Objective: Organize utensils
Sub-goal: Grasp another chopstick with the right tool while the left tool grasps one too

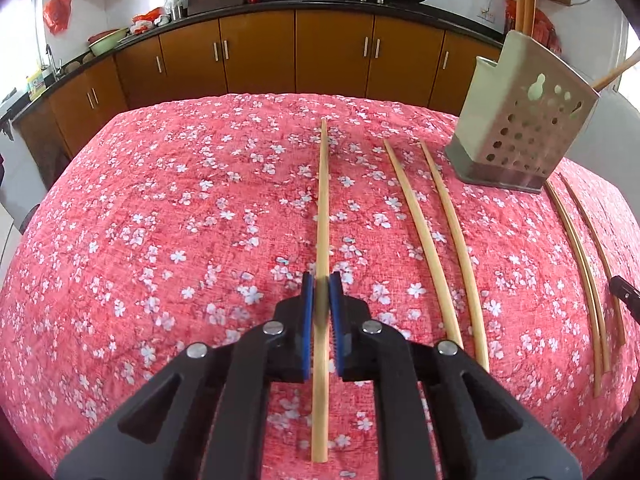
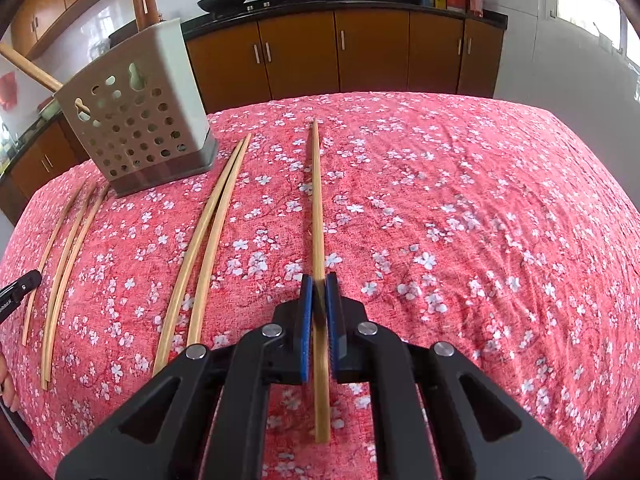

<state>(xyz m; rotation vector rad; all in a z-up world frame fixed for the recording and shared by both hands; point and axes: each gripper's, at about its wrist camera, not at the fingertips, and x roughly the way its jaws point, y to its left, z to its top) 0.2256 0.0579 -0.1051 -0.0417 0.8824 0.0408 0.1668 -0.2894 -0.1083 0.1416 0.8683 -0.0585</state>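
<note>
1. The left gripper, a black two-finger tool with blue pads, is being pointed steeply down at the red cloth with white blossoms covering the table.
2. Its jaws are being pressed onto a long pale bamboo chopstick, which is being pinched between the pads and is running straight ahead from the fingers.
3. The right gripper, of the same build, is being held at a similar downward slant.
4. Its jaws are being clamped on a second bamboo chopstick, also lying along the line of the fingers.
5. A perforated metal utensil holder with a cream liner is standing on the cloth between the two grippers, further away, with wooden handles rising from it.
6. Two loose pairs of chopsticks are lying on the cloth near the holder, between the held ones.
</note>
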